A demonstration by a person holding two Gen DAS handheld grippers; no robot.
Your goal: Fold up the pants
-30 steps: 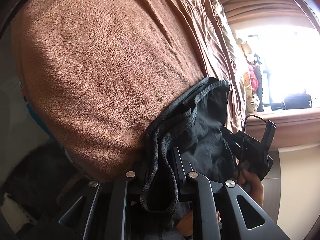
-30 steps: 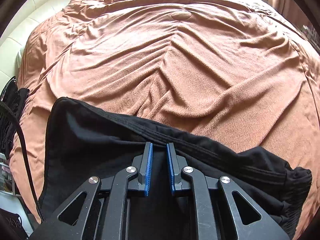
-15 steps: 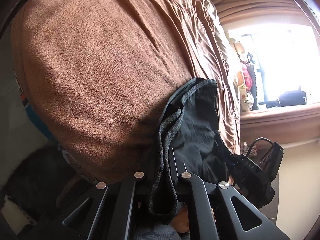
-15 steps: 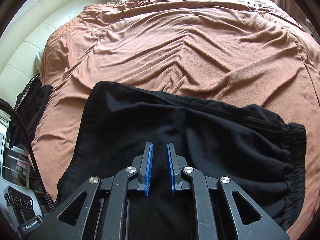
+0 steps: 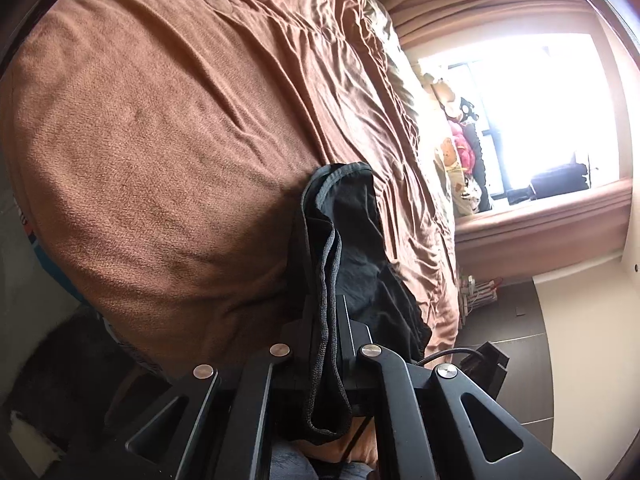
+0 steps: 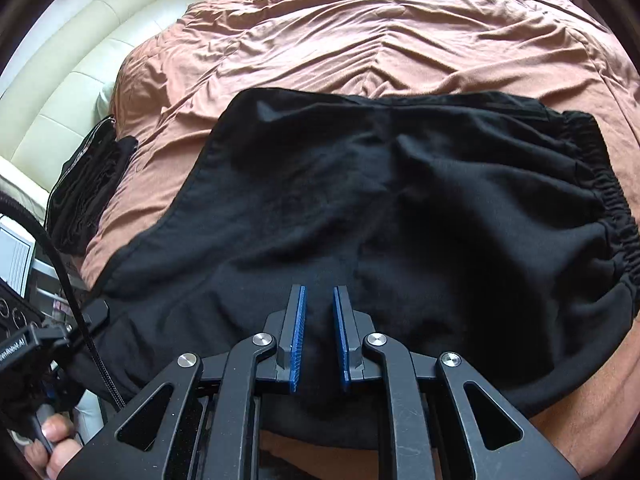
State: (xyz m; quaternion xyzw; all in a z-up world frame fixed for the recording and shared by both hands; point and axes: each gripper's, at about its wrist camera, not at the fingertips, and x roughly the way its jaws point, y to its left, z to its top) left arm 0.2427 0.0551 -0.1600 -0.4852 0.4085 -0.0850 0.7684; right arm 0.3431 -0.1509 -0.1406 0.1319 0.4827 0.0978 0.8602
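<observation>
Pants (image 6: pixel 400 220): black, spread wider across brown bedspread (image 6: pixel 360 40) than a second earlier.
Left gripper (image 5: pixel 326 320): just clamped on pants edge, lifted.
Right gripper (image 6: pixel 320 340): nearly closed, gripping fabric.
Implication: fold probably underway.

- I see a rumpled brown bedspread (image 6: pixel 360 40) covering the bed.
- A cream padded headboard (image 6: pixel 68 92) lies at my left.
- Soft toys (image 5: pixel 460 152) sit beside a bright window (image 5: pixel 540 112).
- There is dark tiled floor (image 5: pixel 516 320) below.

No lettering can be read with certainty.
</observation>
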